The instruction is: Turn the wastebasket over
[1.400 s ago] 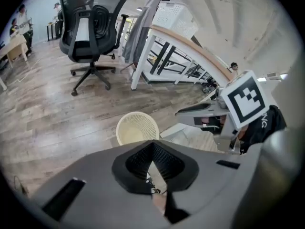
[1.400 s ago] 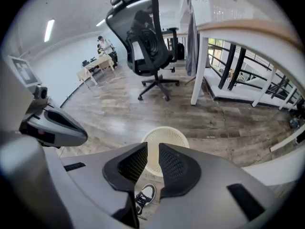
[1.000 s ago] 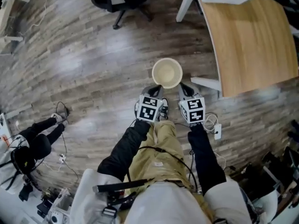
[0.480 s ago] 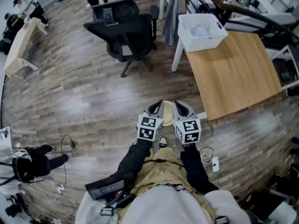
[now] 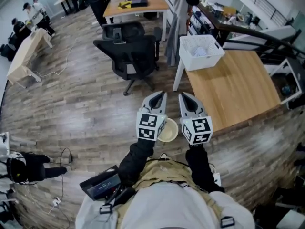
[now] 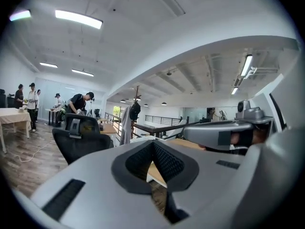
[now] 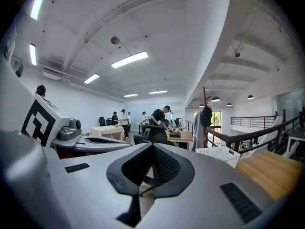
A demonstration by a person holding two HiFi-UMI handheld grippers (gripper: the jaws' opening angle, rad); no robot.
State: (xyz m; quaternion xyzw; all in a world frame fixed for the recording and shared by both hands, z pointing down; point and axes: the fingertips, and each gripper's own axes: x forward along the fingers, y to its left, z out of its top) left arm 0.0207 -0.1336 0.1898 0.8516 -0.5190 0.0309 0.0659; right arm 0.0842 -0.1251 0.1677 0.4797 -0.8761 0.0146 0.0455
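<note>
The cream wastebasket (image 5: 167, 130) stands on the wooden floor with its round mouth facing up. In the head view it shows between the two marker cubes, far below them. My left gripper (image 5: 159, 96) and my right gripper (image 5: 184, 97) are held high, side by side, and point level into the room. Both are shut with nothing between the pads. In the left gripper view the left gripper (image 6: 153, 144) has its ribbed pads meeting. The right gripper view shows the same of the right gripper (image 7: 153, 147). Neither gripper view shows the wastebasket.
A wooden table (image 5: 231, 87) stands to the right with a white slatted basket (image 5: 200, 50) on its far corner. A black office chair (image 5: 131, 49) stands ahead. Several people work at desks (image 5: 135, 3) at the back. Cables (image 5: 64, 156) lie on the floor at left.
Both grippers have risen from beside the wastebasket's rim to well above it. The head view has tilted up and now takes in the chair, the table and the desks.
</note>
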